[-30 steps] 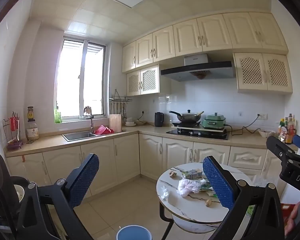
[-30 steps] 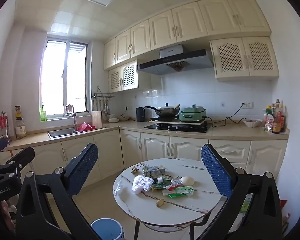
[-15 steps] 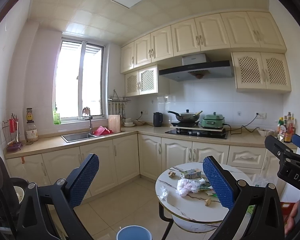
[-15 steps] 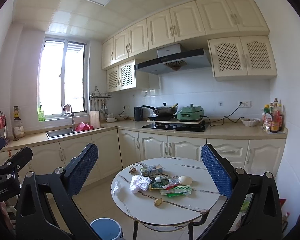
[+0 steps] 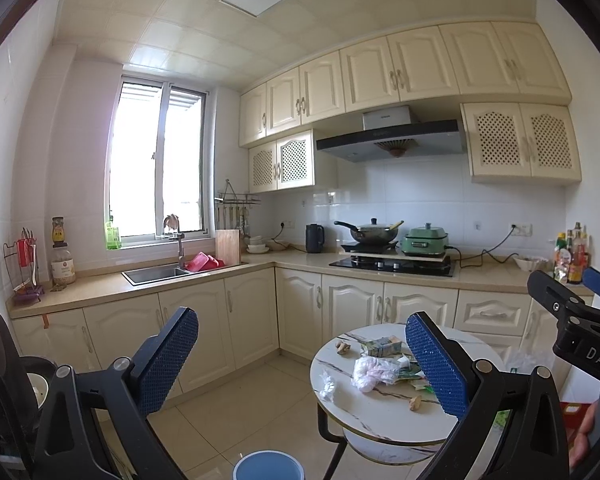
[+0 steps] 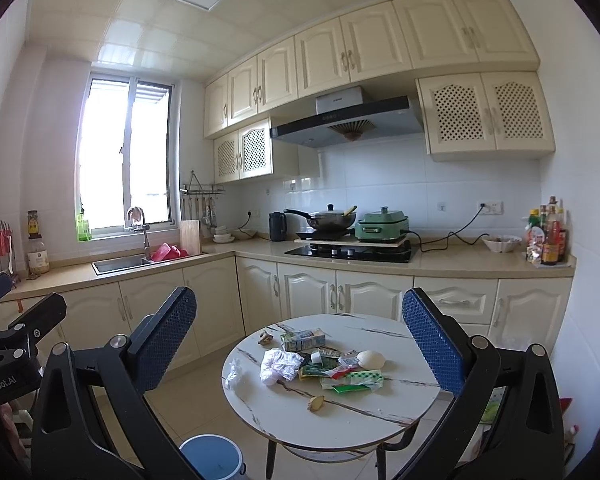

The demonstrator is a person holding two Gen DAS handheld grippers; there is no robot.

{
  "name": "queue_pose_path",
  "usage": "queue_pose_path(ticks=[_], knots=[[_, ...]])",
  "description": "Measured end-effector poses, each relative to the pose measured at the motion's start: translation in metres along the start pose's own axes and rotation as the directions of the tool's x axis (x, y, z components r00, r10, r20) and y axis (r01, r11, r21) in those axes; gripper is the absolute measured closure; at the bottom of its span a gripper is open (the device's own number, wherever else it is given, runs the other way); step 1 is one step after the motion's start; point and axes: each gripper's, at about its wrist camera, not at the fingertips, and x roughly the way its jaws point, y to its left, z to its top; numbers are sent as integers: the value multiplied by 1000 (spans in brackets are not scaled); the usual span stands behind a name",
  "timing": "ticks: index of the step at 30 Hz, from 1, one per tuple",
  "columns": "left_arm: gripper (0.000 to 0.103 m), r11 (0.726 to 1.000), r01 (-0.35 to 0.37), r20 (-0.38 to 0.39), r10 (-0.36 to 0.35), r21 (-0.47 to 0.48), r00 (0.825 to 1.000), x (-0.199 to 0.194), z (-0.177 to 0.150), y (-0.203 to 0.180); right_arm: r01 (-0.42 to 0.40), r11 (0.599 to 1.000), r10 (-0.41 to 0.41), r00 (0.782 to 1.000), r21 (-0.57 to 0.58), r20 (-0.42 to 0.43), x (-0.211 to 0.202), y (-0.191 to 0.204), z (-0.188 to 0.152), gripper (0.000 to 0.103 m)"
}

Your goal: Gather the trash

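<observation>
Round table (image 6: 380,408) with one carton (image 6: 302,339), two ginger pieces (image 6: 316,403).

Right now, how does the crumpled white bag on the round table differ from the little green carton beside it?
The white bag is a soft, shapeless, crumpled lump; the green carton is a stiff box with straight edges, lying on its side. The bag is plain white, the carton printed green. The bag sits nearer the camera, the carton farther back. Both rest on the round table, untouched by either tongs.

Home kitchen: stove (image 6: 350,251), sink (image 6: 120,264), cabinets (image 6: 364,56)
</observation>
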Motion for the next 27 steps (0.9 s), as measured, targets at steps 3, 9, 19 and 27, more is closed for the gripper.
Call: queue_pose_path(ticks=[3,9,19,27], knots=[[1,1000,-2,0,2,-1,1000,-1,0,0,-1,1000,1,1000,-2,-1,0,0,-1,0],[1,1000,0,0,0,1,1000,-1,0,0,-2,1000,2,1000,-1,-1,-1,0,-1,0],[1,1000,1,-4,-1,3,1000,1,0,1,-1,1000,1,1000,-1,-6,0,-1,0,0],[1,1000,2,-12,-2,7,1000,4,0,2,3,1000,-3,1000,5,-14,2,-5,1,0]])
